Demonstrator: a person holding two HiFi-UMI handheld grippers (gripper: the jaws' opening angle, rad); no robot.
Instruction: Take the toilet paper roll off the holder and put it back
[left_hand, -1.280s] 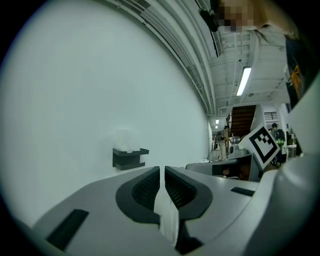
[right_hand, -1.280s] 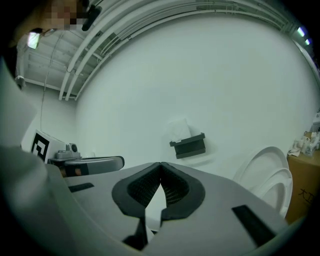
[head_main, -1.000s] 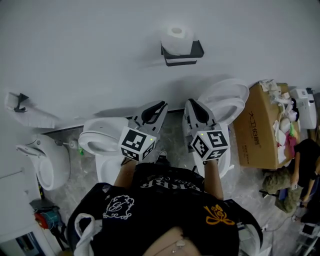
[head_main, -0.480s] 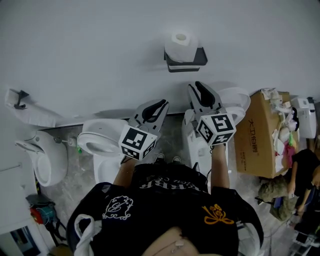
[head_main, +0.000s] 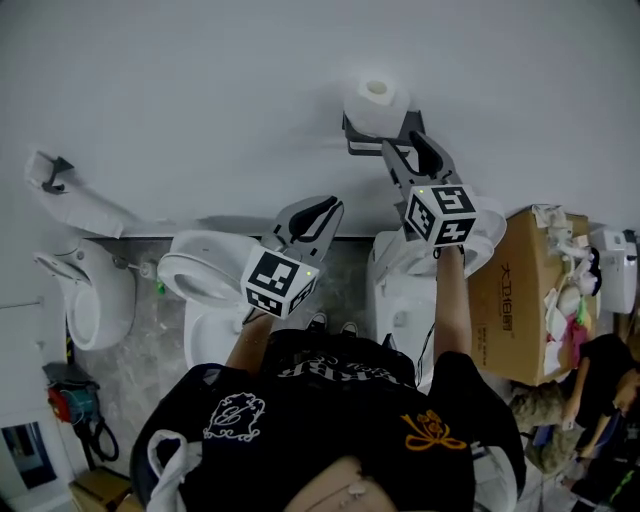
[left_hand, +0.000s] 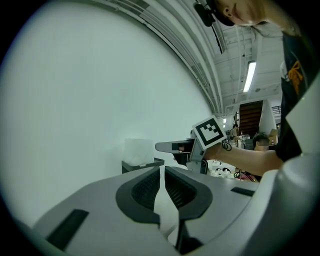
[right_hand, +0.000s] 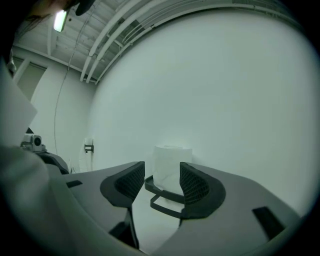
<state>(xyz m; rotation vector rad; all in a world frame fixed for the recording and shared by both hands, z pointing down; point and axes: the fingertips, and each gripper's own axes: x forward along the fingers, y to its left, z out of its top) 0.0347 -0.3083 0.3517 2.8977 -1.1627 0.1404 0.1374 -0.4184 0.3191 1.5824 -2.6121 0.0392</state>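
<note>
A white toilet paper roll (head_main: 377, 103) stands upright in a black wall holder (head_main: 358, 141). My right gripper (head_main: 409, 148) is raised just below and in front of the holder. Its jaws are opening, and nothing is pressed between the pads. In the right gripper view the roll (right_hand: 171, 161) shows beyond the gap of the right gripper (right_hand: 161, 171), standing in the holder (right_hand: 161, 201). My left gripper (head_main: 317, 212) hangs lower, over a toilet, its jaws together and empty. The left gripper view shows the left gripper (left_hand: 162, 181), the roll (left_hand: 138, 150) and the right gripper's cube (left_hand: 210, 131).
Below the wall stand a white toilet (head_main: 196, 276), a second toilet (head_main: 482, 245) under my right arm, and a urinal (head_main: 84, 303) at far left. A cardboard box (head_main: 525, 275) full of items sits at right. A wall bracket (head_main: 45, 171) is at upper left.
My right gripper has risen from in front of the toilet up to the holder, and its jaws have spread apart. The left gripper has stayed about where it was.
</note>
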